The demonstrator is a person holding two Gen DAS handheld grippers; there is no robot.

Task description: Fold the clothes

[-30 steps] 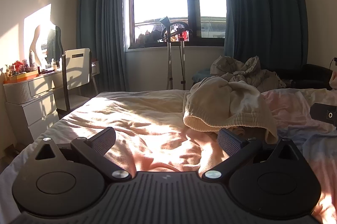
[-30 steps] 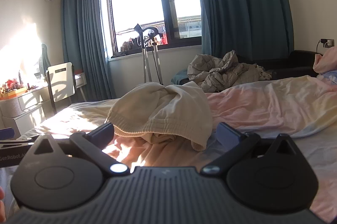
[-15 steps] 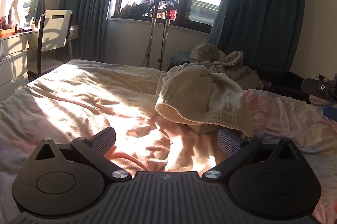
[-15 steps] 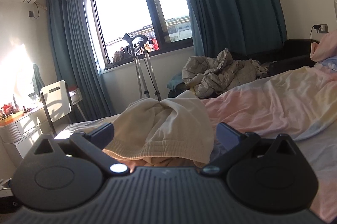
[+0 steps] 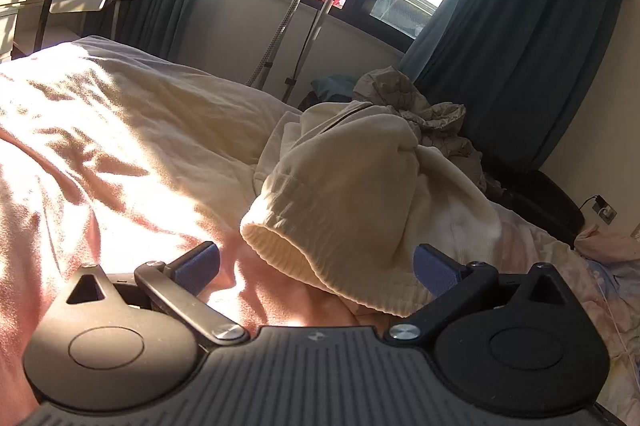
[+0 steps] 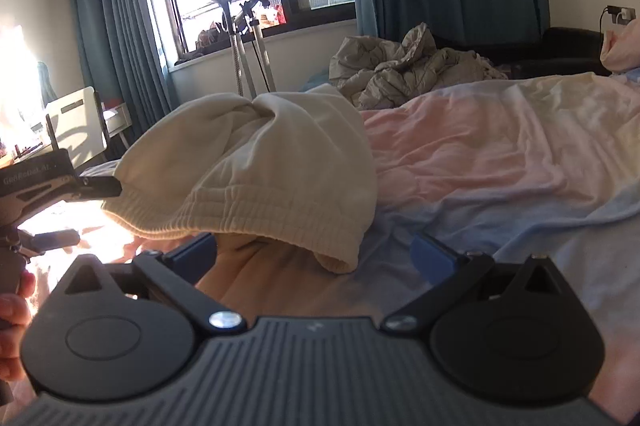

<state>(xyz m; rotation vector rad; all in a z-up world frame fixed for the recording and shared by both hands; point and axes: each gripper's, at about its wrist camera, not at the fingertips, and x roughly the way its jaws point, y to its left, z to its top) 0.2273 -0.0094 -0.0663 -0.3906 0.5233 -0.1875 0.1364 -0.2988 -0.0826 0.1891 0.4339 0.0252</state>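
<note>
- Currently the sweatshirt [image 5: 360, 194] sits bunched in a heap on the bed [image 5: 120, 154], ribbed hem [image 6: 240, 222] facing you, nothing folded flat.
- Left tongs [image 5: 316, 262] and right tongs [image 6: 314, 252] are both spread wide, holding nothing, just short of the hem.
- Risk: the hem is doubled over, so pinch low and you'll likely catch the duvet [image 6: 500, 154] along with it; lifting then drags the bedding.
- Risk: grab one layer only and the heap probably twists instead of opening out.
- Risk: glare on the left side hides the hem edge [image 5: 260, 230]; you could close on air.
- Left tongs show in the right view [image 6: 60, 210], close by; mind a clash.
</note>
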